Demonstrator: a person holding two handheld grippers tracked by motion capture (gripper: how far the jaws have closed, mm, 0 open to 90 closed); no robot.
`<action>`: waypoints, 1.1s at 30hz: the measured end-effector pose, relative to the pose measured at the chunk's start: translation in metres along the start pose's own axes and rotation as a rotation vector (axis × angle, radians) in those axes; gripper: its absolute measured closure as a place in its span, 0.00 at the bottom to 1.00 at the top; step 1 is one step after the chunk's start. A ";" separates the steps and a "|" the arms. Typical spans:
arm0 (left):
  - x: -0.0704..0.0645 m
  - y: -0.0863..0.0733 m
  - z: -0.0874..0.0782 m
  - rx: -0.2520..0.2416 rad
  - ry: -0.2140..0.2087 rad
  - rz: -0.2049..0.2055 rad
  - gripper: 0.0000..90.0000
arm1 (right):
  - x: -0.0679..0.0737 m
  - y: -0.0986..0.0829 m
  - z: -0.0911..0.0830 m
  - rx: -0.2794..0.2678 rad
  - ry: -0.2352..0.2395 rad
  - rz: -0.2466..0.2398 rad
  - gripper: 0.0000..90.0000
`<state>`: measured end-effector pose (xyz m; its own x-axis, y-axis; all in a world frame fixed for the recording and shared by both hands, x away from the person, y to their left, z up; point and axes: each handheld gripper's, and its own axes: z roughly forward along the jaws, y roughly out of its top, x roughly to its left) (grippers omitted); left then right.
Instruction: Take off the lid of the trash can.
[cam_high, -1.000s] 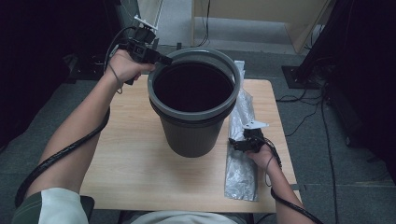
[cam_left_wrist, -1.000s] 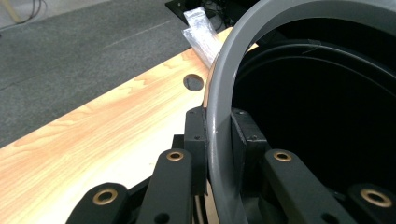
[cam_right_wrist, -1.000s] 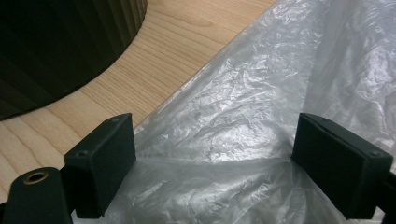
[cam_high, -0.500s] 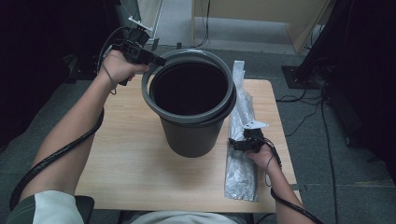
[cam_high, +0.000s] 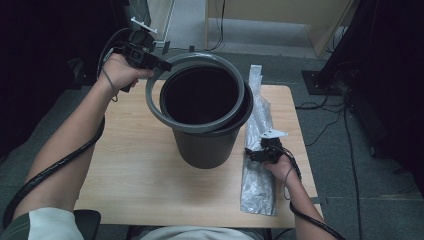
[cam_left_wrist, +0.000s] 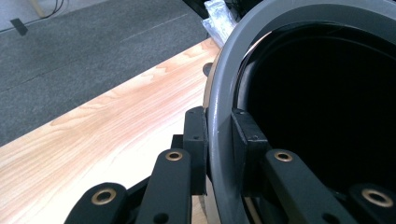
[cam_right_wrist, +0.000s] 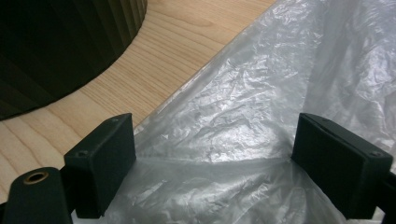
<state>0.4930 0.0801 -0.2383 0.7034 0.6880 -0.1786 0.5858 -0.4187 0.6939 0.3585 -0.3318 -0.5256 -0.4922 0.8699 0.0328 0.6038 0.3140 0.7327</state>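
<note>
A dark grey bin (cam_high: 207, 135) stands in the middle of the wooden bench (cam_high: 130, 175). A grey ring (cam_high: 165, 115) that fits on top of the bin is lifted up a bit and pushed to the left, so it sits crooked over the bin's mouth. The left gripper (cam_high: 150, 57) is at the far left of the bin. Its jaws are clenched on the ring, one jaw on the outside and one on the inside, as the left gripper view shows (cam_left_wrist: 219, 144). The inside of the bin looks black.

A long, crinkly clear plastic bag (cam_high: 260, 165) lies flat on the bench, just to the right of the bin, running from far to near. The right gripper (cam_high: 255, 155) rests on the bag, near the bottom of the bin. In the right gripper view its jaws are wide apart and released (cam_right_wrist: 215, 158), with the plastic bag (cam_right_wrist: 243, 116) lying between them. The ribbed side of the bin (cam_right_wrist: 60, 46) is close by on the left.
</note>
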 end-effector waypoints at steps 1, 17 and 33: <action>0.000 0.000 0.000 0.000 0.000 0.000 0.87 | 0.000 0.000 0.000 0.000 0.000 0.000 0.14; 0.011 -0.008 -0.014 -0.001 0.011 -0.015 0.87 | 0.000 0.000 0.000 0.000 0.000 0.000 0.14; 0.019 -0.013 -0.030 -0.006 0.016 -0.026 0.87 | 0.000 0.000 0.000 0.000 0.000 0.000 0.14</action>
<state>0.4869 0.1168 -0.2301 0.6815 0.7079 -0.1854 0.6011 -0.3970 0.6935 0.3585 -0.3319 -0.5255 -0.4925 0.8697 0.0329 0.6037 0.3141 0.7328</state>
